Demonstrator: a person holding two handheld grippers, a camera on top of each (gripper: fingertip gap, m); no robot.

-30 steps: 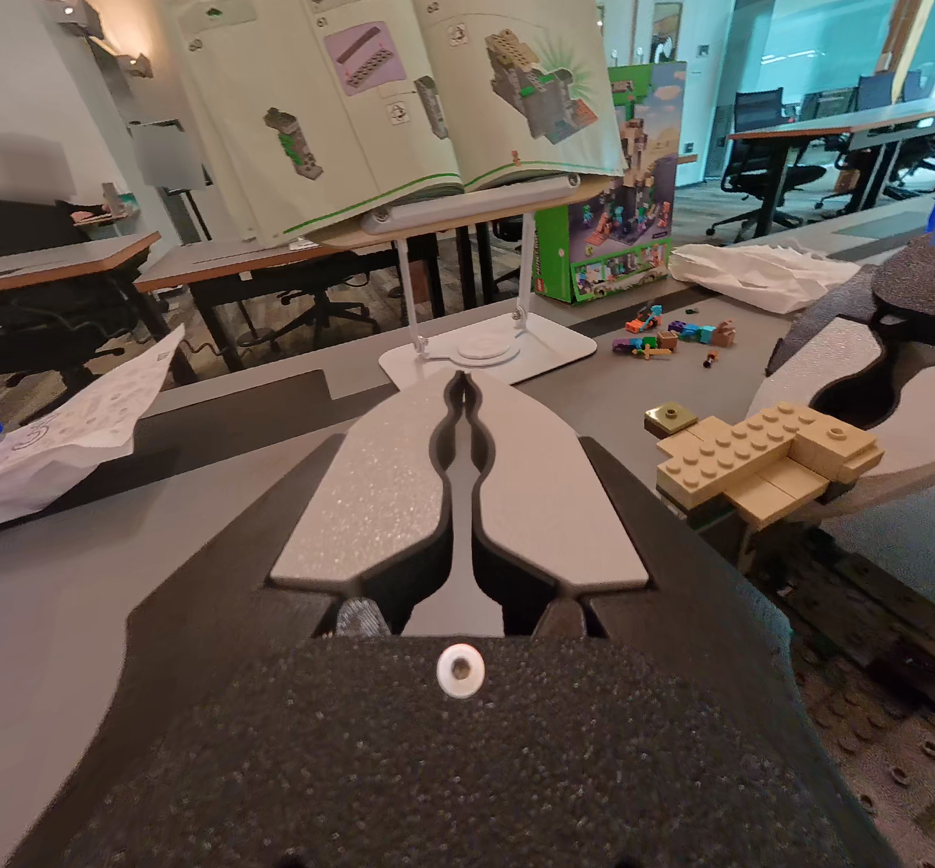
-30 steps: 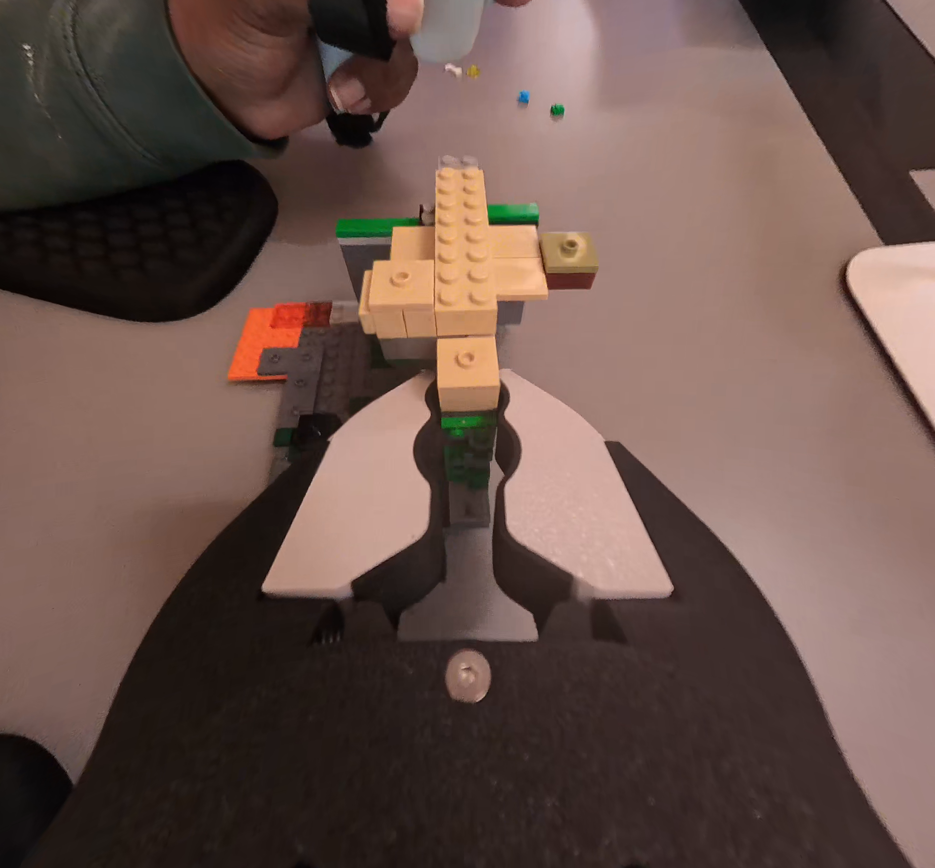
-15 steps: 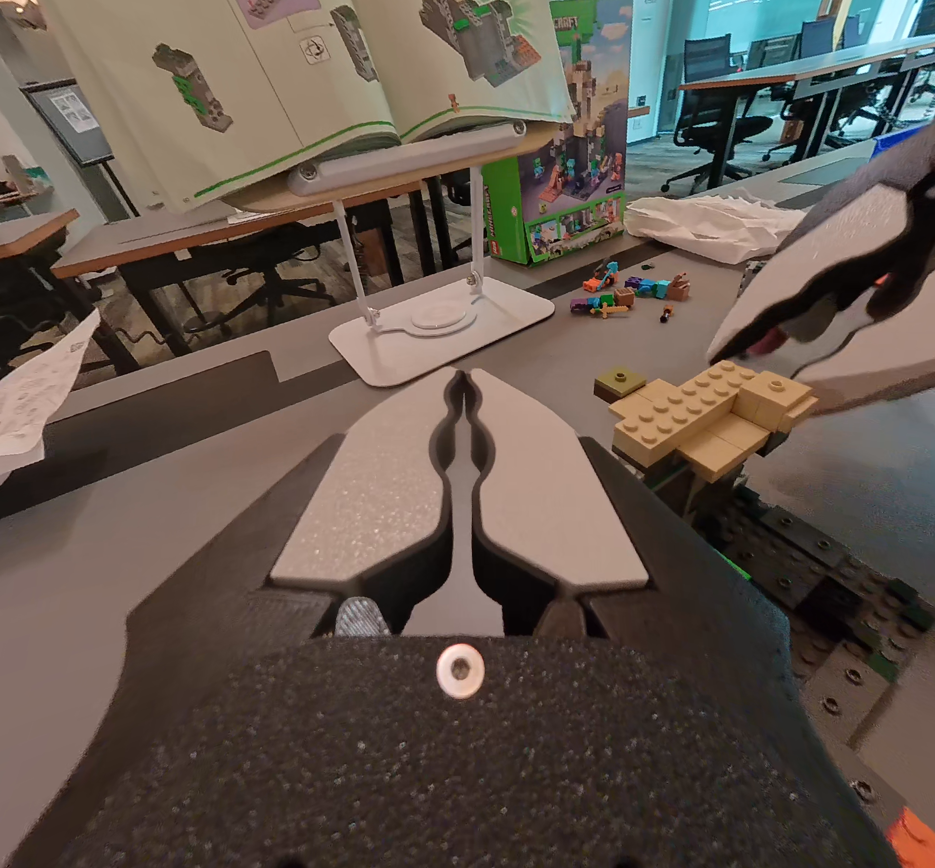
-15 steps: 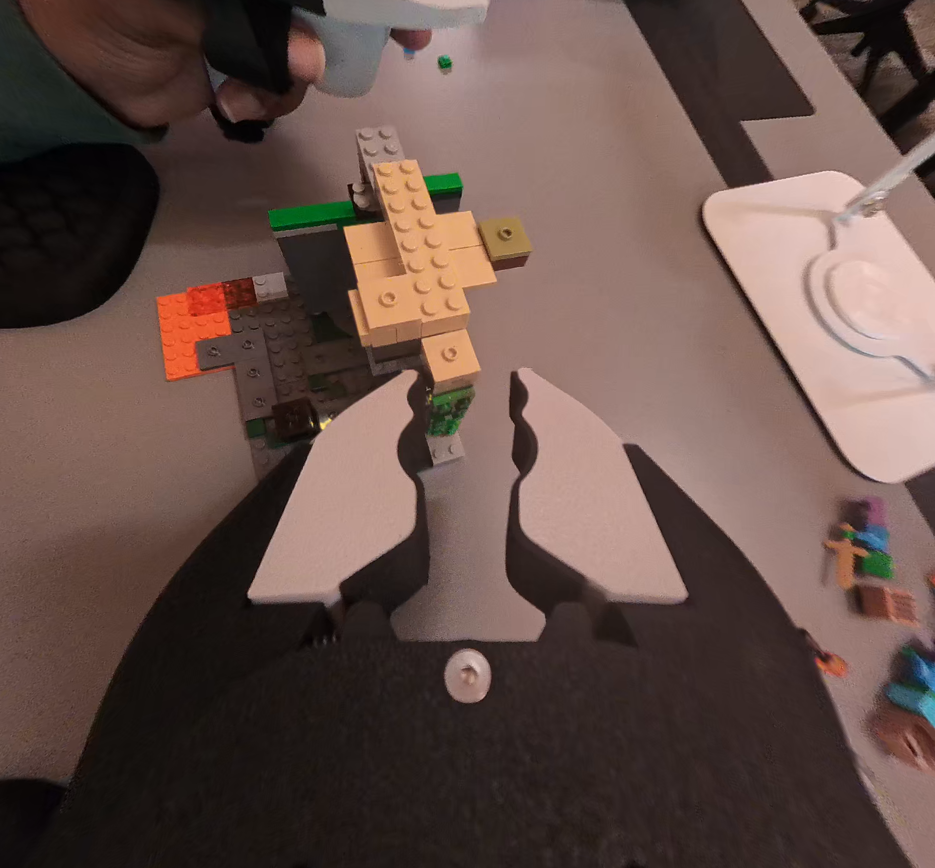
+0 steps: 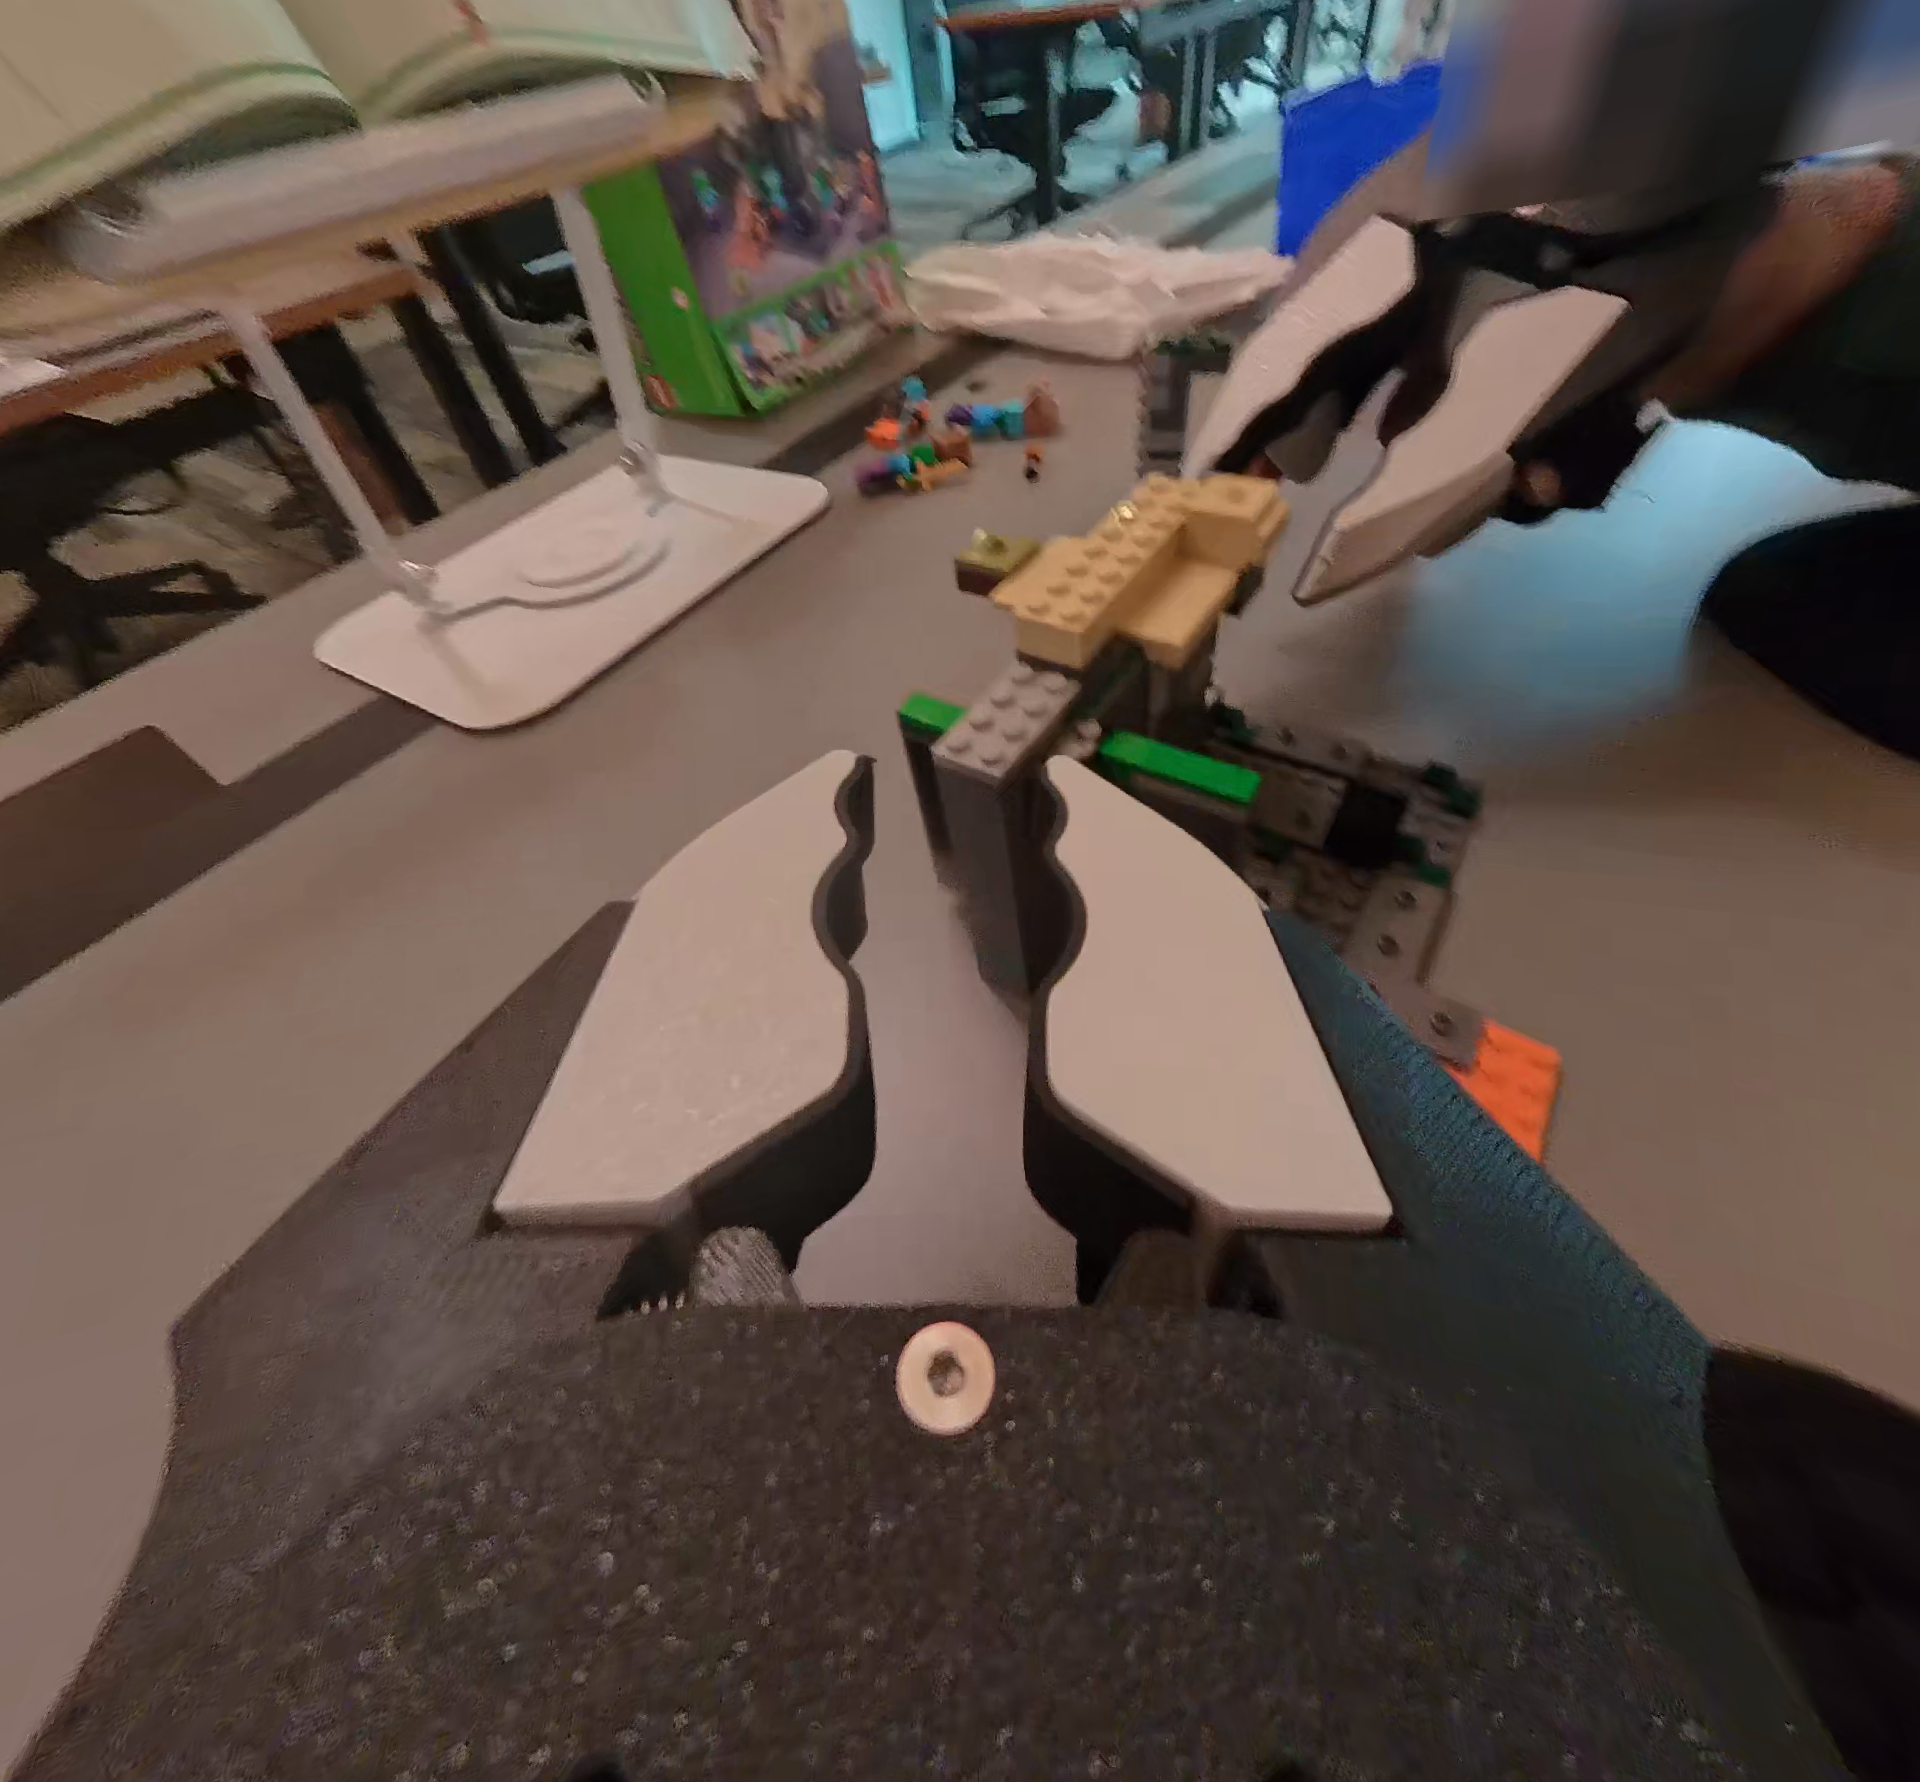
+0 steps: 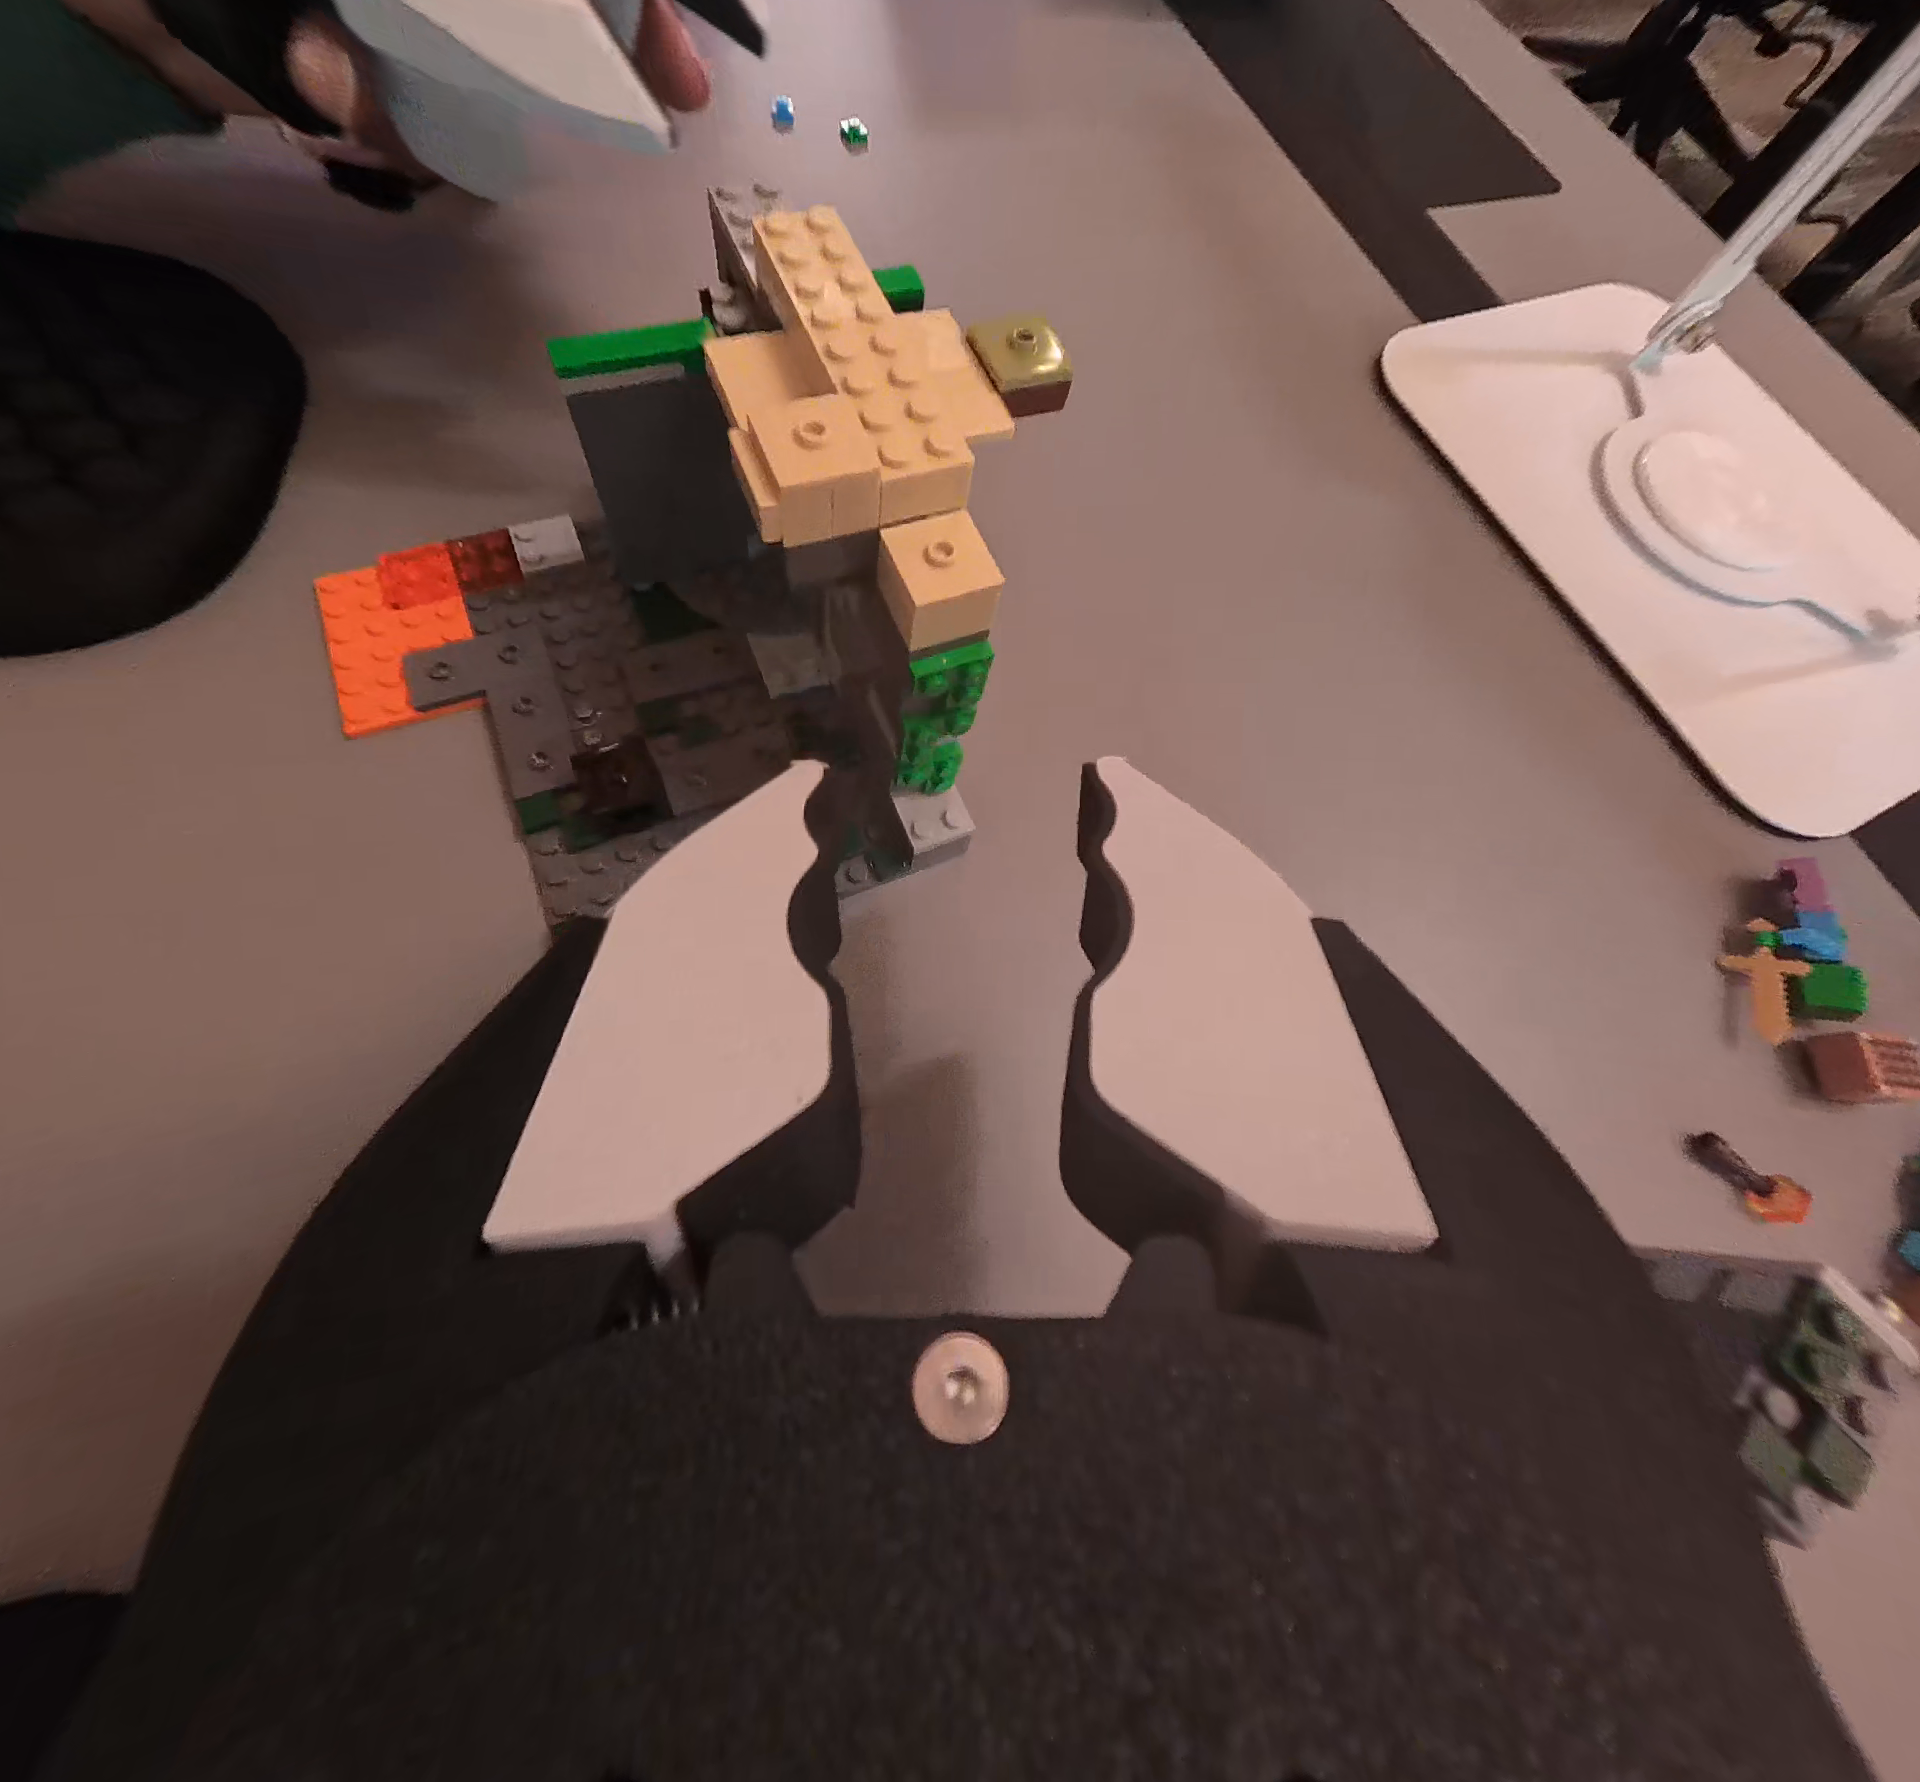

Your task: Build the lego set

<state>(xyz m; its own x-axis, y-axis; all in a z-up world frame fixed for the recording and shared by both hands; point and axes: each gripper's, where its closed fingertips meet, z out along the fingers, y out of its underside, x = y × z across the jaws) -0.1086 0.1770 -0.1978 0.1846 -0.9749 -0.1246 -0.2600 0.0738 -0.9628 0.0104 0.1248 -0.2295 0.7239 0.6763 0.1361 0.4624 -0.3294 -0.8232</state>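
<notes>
Grey tabletop (image 6: 1247, 382) bore part-built lego model (image 6: 862, 402); left gripper (image 5: 951, 787) and right gripper (image 6: 951, 797) spread, empty, apparently flanking it for steadying.

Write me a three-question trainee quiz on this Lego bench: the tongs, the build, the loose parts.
1. True or false: the right tongs are shut on the lego build.
2. Which colour is the flat plate at the outer corner of the build's base? A) orange B) blue C) white
3. Fill in: the left tongs stand open with the build's ____ pillar between their tips.

Key
1. False; they are open, holding nothing.
2. A.
3. Grey.
</notes>
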